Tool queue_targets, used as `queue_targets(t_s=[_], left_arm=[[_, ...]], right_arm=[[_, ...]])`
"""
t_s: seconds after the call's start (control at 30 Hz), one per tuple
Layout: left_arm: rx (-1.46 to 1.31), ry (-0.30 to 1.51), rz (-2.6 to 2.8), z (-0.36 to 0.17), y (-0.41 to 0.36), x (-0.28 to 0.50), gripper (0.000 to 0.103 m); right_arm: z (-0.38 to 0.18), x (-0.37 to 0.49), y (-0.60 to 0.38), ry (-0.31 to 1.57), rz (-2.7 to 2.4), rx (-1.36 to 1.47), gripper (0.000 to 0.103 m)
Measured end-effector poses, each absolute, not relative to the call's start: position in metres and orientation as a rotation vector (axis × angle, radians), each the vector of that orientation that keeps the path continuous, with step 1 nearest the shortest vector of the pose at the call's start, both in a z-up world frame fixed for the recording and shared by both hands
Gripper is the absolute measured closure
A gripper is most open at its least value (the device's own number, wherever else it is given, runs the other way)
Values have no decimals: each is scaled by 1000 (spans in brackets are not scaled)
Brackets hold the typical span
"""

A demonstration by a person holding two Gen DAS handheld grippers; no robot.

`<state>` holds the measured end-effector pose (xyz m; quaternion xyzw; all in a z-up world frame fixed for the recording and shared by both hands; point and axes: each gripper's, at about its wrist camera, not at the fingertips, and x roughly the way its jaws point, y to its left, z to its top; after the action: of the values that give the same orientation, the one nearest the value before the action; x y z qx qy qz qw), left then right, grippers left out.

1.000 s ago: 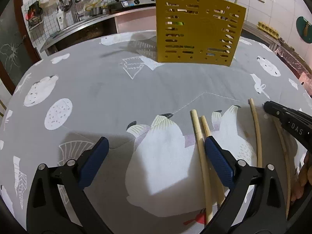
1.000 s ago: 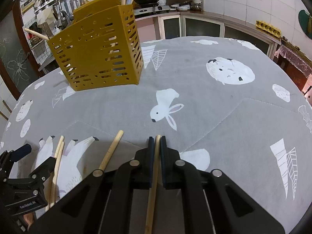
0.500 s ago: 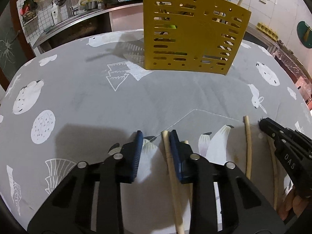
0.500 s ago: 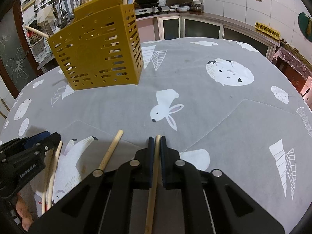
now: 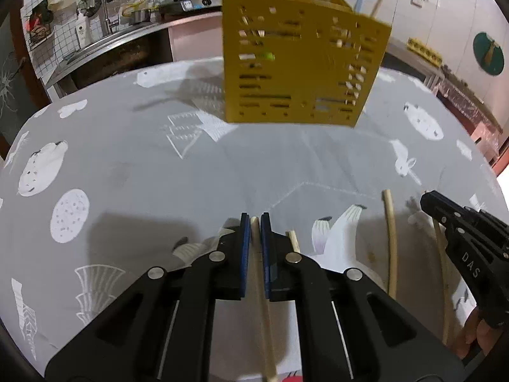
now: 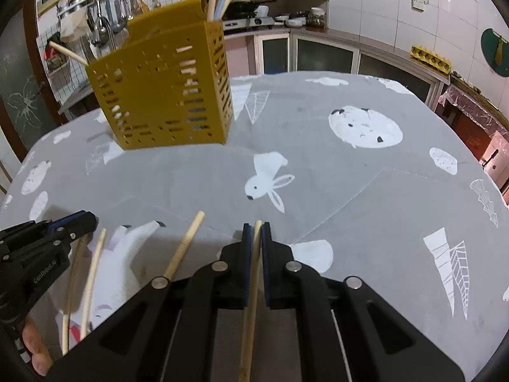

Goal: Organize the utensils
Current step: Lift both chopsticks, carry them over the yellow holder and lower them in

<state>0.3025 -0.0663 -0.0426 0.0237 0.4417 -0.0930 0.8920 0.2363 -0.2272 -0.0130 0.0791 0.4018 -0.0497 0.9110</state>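
On the grey printed tablecloth point(image 5: 133, 146) lie several pale wooden chopsticks. My left gripper point(image 5: 253, 218) is closing its blue pads onto one chopstick point(image 5: 262, 302), and the pads touch it on both sides. A second chopstick point(image 5: 292, 240) lies just to its right and a third point(image 5: 390, 238) farther right. My right gripper point(image 6: 257, 227) is shut on another chopstick point(image 6: 251, 302), whose tip sticks out past the pads. One loose chopstick point(image 6: 184, 245) lies to the left of it. The yellow slotted utensil holder point(image 6: 165, 95) stands upright beyond both grippers, with several utensils in it.
The right gripper point(image 5: 445, 216) shows at the right edge of the left wrist view and the left gripper point(image 6: 73, 222) at the left edge of the right wrist view. A kitchen counter with pots and cabinets point(image 6: 318, 51) runs behind the table.
The left gripper's jaws went from wide apart to closed around a chopstick, after shifting sideways over it. The right gripper kept its hold and stayed put.
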Motion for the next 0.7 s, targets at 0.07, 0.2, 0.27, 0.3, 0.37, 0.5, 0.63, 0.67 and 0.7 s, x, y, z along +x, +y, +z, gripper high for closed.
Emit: queue_targets(t_s=[0.07,0.2,0.27,0.3,0.37,0.5,0.63,0.67,0.7], left_arm=[[43,893,-196,-35,-61,299,97],[23,828,-198,-14,-48,291,97],[15,796,-197,-4,-42,286,97],[14,767,-189,2,-38,282,97],[15,734,-184,11,-34,278,97],[10,652,-185,30,-25,268,98],[22,569,-178,46,-23,259,98],[22,557,-179,49,-22,257,98],[19,543,-180,53,-21,256,98]], right_arm=[[-5,234,-229,804,-90,184,97],[10,229,-229,753,-81,188,98],[20,226,-230,722,-75,193,98],[23,224,-230,708,-73,195,98],[33,219,-233,663,-67,209,98],[47,212,-238,585,-69,228,98],[64,205,-243,517,-71,241,98],[69,204,-243,502,-68,241,98],[72,203,-243,493,-66,239,98]])
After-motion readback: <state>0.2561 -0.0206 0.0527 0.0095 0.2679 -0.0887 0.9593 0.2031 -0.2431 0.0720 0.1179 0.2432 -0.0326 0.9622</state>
